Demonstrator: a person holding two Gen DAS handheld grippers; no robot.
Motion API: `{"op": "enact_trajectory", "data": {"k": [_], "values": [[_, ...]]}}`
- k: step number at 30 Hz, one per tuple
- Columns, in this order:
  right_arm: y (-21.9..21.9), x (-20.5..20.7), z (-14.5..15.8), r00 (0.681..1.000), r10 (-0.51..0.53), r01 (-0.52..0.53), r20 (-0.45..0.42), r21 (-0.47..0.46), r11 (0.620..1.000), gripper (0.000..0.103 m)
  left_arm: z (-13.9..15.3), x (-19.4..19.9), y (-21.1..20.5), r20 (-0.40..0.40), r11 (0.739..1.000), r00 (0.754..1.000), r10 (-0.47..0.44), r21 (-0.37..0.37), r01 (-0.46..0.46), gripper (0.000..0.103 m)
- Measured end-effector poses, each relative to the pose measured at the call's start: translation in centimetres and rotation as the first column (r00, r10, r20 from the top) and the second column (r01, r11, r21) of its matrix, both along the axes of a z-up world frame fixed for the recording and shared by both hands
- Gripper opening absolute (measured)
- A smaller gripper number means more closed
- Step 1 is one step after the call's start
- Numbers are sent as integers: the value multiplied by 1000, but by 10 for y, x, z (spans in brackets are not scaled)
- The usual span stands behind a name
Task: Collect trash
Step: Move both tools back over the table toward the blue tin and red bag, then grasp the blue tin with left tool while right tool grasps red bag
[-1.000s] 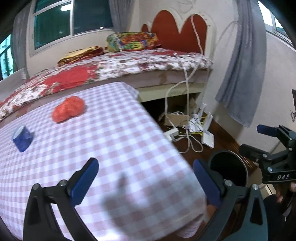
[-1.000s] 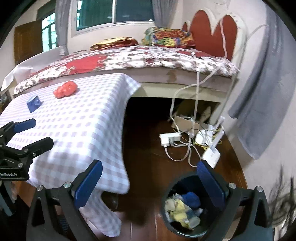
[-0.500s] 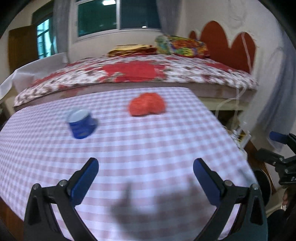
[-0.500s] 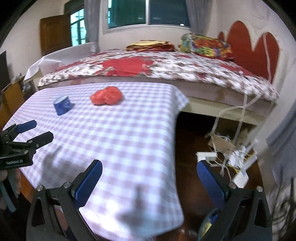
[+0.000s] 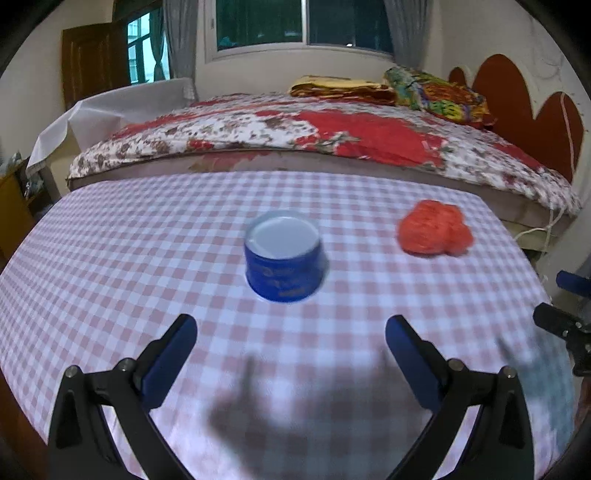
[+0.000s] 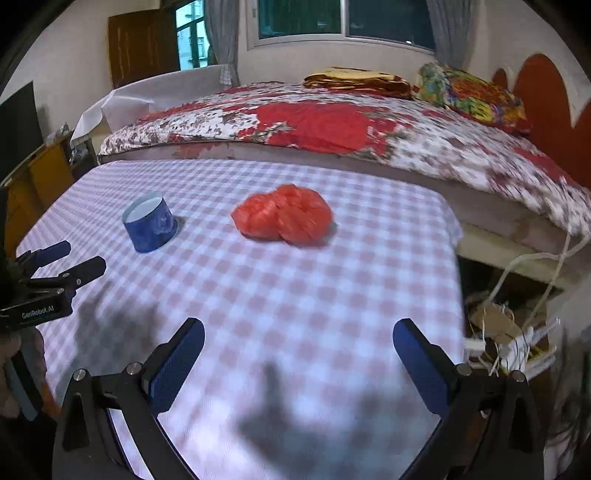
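the tabletop (image 5: 110, 258) wears a pink-and-white checked cloth and carries two things only; a blue tub (image 5: 283, 255) stands upright near the middle, its pale round top facing up, so its axis is vertical and it has no clear long side; a crumpled red plastic bag (image 5: 435, 229) lies well apart from it toward the far right corner, a low lump slightly wider than deep, its longer side running roughly along the far edge; bare cloth lies all round both; the left tongs (image 5: 291, 341) hover over the near part of the tabletop with their blue pads wide apart and nothing between them, the tub straight ahead of the gap; the right tongs (image 6: 298, 345) are likewise spread and hold nothing, with the red bag ahead of them; the tabletop's right edge drops off to a dark floor where white cables (image 6: 517, 343) and cardboard lie tangled; along the far edge stands a bed (image 5: 332, 133) with a red floral cover, a folded blanket (image 5: 343, 88) and a bright pillow (image 5: 436, 94), under a window (image 5: 303, 22); a wooden door (image 6: 140, 48) shows at the left.
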State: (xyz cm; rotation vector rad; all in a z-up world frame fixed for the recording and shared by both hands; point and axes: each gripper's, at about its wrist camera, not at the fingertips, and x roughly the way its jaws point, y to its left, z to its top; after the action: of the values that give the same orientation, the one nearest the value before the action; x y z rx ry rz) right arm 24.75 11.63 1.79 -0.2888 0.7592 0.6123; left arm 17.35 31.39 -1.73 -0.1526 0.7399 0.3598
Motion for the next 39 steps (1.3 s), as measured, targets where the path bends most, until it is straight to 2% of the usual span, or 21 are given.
{"op": "enact_trajectory", "data": {"k": [3, 8, 12, 16, 18, 20, 24, 28, 31, 33, 34, 35, 36, 37, 39], "values": [[29, 21, -10, 1000, 10, -11, -28, -20, 1000, 103, -5, 17, 11, -14, 1000, 1000, 1, 2, -1, 102], [60, 47, -17, 1000, 17, -19, -23, -57, 998, 103, -9, 40, 21, -13, 1000, 1000, -9, 4, 9, 102], [80, 66, -22, 999, 10, -13, -33, -73, 997, 103, -15, 46, 35, -2, 999, 1000, 8, -42, -8, 102], [96, 85, -30, 998, -2, -2, -58, -80, 997, 103, -19, 53, 40, 0, 999, 1000, -5, -54, 5, 99], [101, 93, -34, 997, -10, 5, -71, -76, 997, 103, -20, 57, 43, -4, 998, 1000, -6, -61, 6, 97], [106, 99, -37, 996, -19, 13, -83, -73, 997, 103, -20, 61, 47, -2, 997, 1000, -12, -81, 12, 90], [112, 109, -41, 995, -29, 24, -93, -62, 998, 103, -16, 68, 53, 8, 995, 1000, -10, -96, 11, 89], [116, 115, -43, 995, -33, 27, -99, -64, 998, 103, -22, 75, 52, -18, 994, 1000, -16, -105, 14, 89], [115, 113, -43, 994, -34, 29, -103, -45, 999, 103, -25, 77, 42, -41, 998, 999, -32, -60, 29, 89], [115, 112, -45, 995, -31, 26, -99, -49, 998, 103, -28, 78, 43, -50, 997, 998, -39, -75, 35, 89], [115, 111, -45, 995, -32, 27, -96, -53, 998, 103, -30, 78, 45, -57, 996, 998, -36, -87, 31, 85], [115, 111, -46, 995, -30, 25, -98, -50, 998, 101, -32, 79, 47, -64, 995, 997, -35, -97, 29, 78], [115, 111, -46, 994, -28, 23, -105, -46, 999, 92, -33, 78, 48, -62, 993, 997, -40, -109, 33, 77], [115, 112, -47, 993, -21, 16, -119, -40, 999, 74, -32, 78, 48, -57, 993, 998, -41, -113, 34, 77], [114, 111, -47, 992, -11, 7, -124, -33, 999, 58, -31, 76, 50, -44, 991, 998, -46, -130, 39, 77]]}}
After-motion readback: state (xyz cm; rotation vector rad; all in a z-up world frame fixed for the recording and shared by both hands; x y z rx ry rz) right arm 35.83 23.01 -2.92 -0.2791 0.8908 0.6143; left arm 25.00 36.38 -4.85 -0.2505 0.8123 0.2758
